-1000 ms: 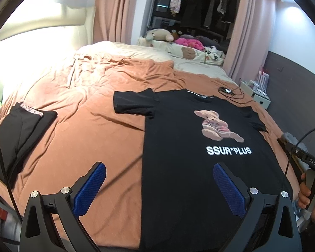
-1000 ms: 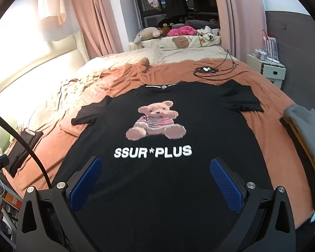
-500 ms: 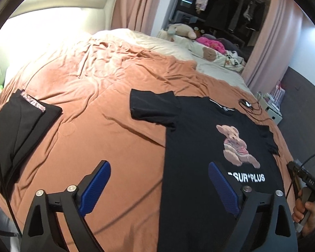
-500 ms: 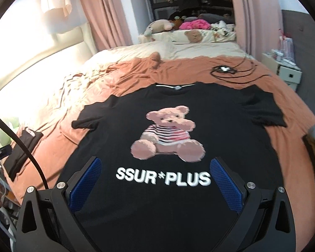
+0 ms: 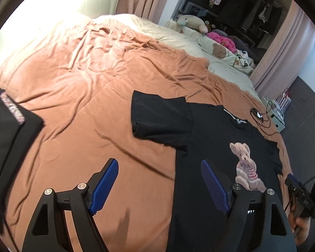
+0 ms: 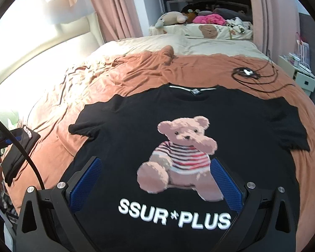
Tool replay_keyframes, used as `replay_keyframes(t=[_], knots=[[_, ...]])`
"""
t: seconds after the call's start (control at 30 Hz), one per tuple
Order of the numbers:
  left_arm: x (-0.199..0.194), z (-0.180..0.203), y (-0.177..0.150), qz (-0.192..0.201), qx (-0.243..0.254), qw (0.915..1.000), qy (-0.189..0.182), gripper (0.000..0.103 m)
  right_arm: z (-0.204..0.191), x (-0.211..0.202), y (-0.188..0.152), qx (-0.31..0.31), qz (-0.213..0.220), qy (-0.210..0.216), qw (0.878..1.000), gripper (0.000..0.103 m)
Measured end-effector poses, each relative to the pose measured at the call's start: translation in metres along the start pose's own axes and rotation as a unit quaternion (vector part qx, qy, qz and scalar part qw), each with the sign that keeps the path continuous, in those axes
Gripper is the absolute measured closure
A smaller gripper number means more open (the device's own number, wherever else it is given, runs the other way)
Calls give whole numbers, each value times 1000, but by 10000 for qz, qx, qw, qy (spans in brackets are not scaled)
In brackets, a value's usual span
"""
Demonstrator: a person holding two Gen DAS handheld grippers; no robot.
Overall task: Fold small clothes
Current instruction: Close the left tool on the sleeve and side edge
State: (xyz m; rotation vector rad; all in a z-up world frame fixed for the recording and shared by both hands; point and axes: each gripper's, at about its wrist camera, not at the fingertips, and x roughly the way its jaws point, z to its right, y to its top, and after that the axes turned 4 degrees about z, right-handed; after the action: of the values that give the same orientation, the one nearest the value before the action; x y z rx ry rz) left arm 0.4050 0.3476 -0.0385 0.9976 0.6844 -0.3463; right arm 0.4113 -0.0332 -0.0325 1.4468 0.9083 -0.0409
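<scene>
**Left wrist view: black T-shirt spread flat on a bed, both tools open above it**

A black T-shirt (image 5: 216,138) lies face up on a bed covered by a rumpled orange-brown blanket (image 5: 90,96). Its front shows a teddy bear print (image 6: 178,157) over white lettering. The near sleeve (image 5: 159,119) stretches out flat toward the middle of the bed.

The left tool (image 5: 159,184) hangs over the shirt's side edge, one blue pad above blanket, the other above black cloth. Its jaws have just been narrowing yet stand spread, nothing between them.

In the right wrist view, the right tool (image 6: 155,180) is spread wide above the bear print, gripping nothing.

A folded dark garment (image 5: 8,130) rests at the blanket's far left. Black cables (image 6: 254,75) lie beyond the collar.
</scene>
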Motion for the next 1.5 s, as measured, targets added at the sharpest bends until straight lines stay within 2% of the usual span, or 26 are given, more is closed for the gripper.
replay_keyframes(t=[0.07,0.17,0.37,0.5,0.63,0.7,0.77,0.8,0.93,1.03,1.1,1.17,1.2,1.27,1.47,1.5], knots=[[15,-4,8,-84,-87,9999,-23,22,-5,15,6,5,-34,54,10000,0],[43,-15,21,-265,-294,9992,-114,23,-12,34,15,-2,-44,149,9999,8],[84,-31,39,-491,-440,9976,-192,25,-26,75,25,2,-122,358,9993,10],[112,-42,47,-670,-516,9962,-194,25,-33,106,29,-35,-333,477,9983,23],[142,-48,49,-924,-647,9933,-247,25,-41,140,32,-16,-567,667,9962,31],[154,-49,48,-1018,-681,9922,-239,25,-45,157,33,53,-689,744,9948,40],[165,-51,47,-1095,-760,9909,-191,32,-48,172,35,98,-780,845,9933,49],[170,-53,47,-1102,-830,9903,-172,34,-50,178,35,97,-808,859,9930,52],[187,-57,48,-1194,-966,9881,-112,35,-55,203,36,136,-910,851,9921,53],[200,-58,48,-1302,-982,9866,-80,40,-56,223,35,292,-1047,892,9901,64],[209,-60,50,-1377,-1010,9853,-83,44,-58,232,35,415,-1116,945,9884,67],[211,-59,54,-1354,-927,9864,16,65,-62,242,35,497,-1160,1004,9869,70],[212,-60,56,-1400,-916,9859,-35,70,-63,245,34,518,-1178,1031,9863,73],[212,-60,59,-1416,-910,9857,-58,88,-67,252,34,560,-1232,1145,9842,78],[192,-51,72,-1145,-845,9887,-476,96,-76,277,37,694,-1306,1342,9799,80],[188,-50,74,-1106,-865,9886,-535,96,-78,282,38,727,-1319,1371,9790,83]])
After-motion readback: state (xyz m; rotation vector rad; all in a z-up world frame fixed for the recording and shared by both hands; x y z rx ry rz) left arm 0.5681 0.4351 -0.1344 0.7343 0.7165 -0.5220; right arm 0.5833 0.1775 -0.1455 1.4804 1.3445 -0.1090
